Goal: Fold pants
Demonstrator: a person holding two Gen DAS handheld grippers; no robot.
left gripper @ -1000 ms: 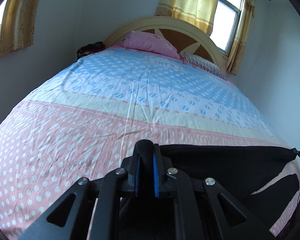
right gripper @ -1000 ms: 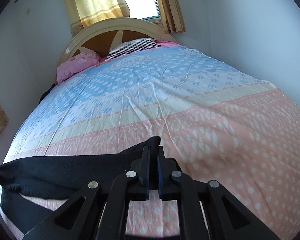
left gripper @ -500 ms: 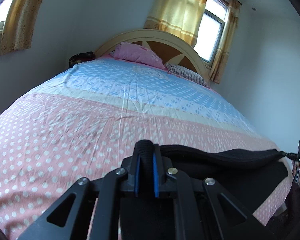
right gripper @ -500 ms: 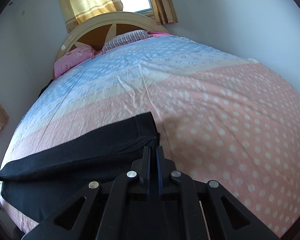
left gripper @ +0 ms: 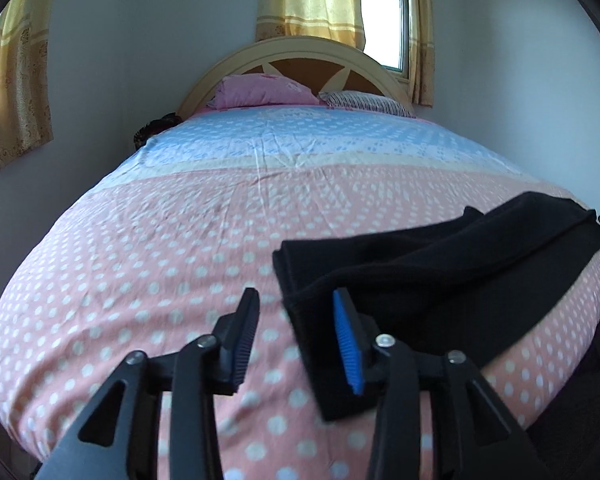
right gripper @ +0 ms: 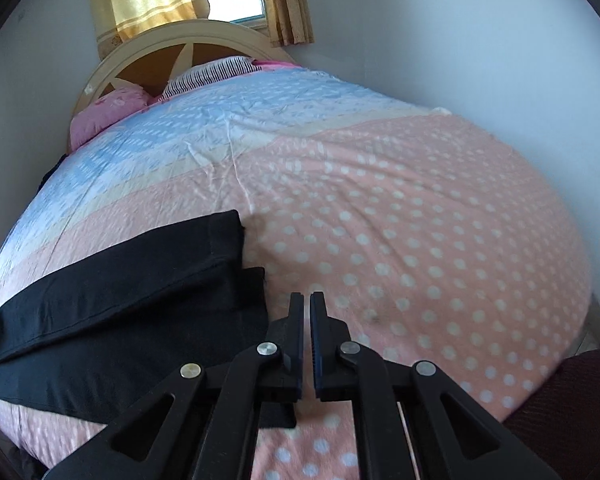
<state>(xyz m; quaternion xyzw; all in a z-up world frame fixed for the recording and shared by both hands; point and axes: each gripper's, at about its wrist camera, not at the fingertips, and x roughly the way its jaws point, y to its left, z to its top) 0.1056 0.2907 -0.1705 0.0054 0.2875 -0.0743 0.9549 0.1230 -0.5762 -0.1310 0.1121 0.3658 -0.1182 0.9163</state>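
Dotted pink bedspread (left gripper: pixel 148 280) under black pants (left gripper: pixel 440 280), seemingly folded.

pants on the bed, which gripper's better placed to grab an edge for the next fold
Probably left: the left gripper is opening with the black pants edge between its fingers. The right gripper is shut, empty, beside the cloth.

Most of the bed (left gripper: pixel 188 248) is bare and wide open all the way up to the pillows (left gripper: pixel 266 90) by the headboard (right gripper: pixel 204 38), and only the black pants (right gripper: pixel 112 296) lie in the way along the near edge, maybe hanging over it a little.
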